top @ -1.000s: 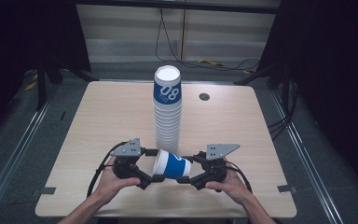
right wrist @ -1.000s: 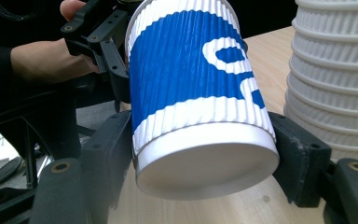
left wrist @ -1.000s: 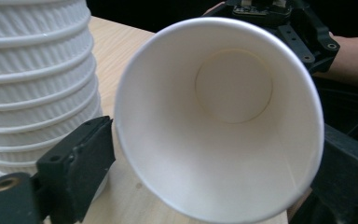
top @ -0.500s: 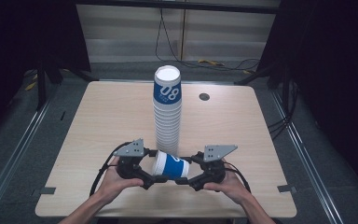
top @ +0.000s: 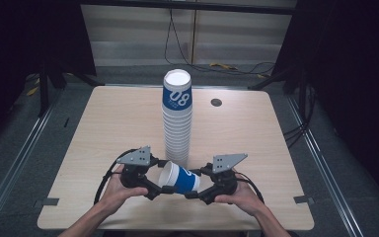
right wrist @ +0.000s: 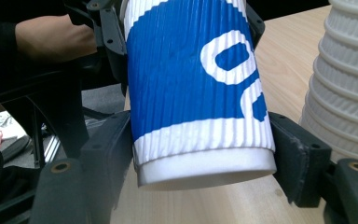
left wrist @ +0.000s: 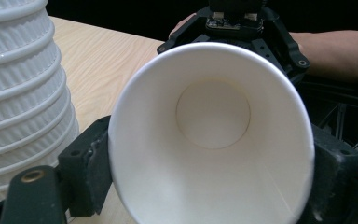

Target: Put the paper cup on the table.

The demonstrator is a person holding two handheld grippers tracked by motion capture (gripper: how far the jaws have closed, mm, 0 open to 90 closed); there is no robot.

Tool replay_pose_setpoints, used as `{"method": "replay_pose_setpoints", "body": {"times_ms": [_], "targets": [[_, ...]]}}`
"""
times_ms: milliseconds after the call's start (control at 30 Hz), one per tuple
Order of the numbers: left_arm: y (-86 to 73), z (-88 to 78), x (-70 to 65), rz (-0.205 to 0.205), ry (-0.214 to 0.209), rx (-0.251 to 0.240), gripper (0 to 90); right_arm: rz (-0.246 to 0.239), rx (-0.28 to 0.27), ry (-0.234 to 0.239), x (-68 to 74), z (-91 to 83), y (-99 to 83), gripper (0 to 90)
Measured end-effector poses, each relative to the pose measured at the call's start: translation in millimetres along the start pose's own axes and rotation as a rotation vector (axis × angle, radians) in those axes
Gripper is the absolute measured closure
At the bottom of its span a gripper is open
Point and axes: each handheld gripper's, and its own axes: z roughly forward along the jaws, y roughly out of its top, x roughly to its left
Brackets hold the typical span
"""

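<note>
A blue-and-white ribbed paper cup (top: pixel 179 178) lies on its side just above the near edge of the table, empty inside, held between both grippers. The left gripper (top: pixel 154 190) clamps the cup's open rim end; the right gripper (top: pixel 193 193) is closed tight on its base end. Just behind stands a tall stack of paper cups (top: pixel 176 118), upside down. The light wooden table (top: pixel 103 128) sits over grey floor, with dark surroundings.

Both forearms come in from the table's near edge. The left gripper (top: pixel 159 186) and right gripper (top: pixel 193 191) point at each other, jaws squeezed tight, hands wrapped around them.
</note>
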Motion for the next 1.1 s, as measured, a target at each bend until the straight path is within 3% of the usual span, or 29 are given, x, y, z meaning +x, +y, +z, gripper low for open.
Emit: {"method": "replay_pose_setpoints", "body": {"times_ms": [300, 667, 1100], "targets": [[0.2, 1.6, 0.5, -0.008, 0.004, 0.005, 18.6, 0.024, 0.038, -0.025, 0.8, 2.6, 2.2, 25.6], [0.6, 3.6, -0.2, -0.002, 0.020, 0.020, 18.5, 0.057, 0.110, -0.073, -0.1, 7.3, 2.9, 15.6], [0.7, -5.5, 5.1, -0.027, 0.056, 0.009, 18.5, 0.105, 0.092, -0.103, -5.8, -0.5, 0.9, 14.2]]}}
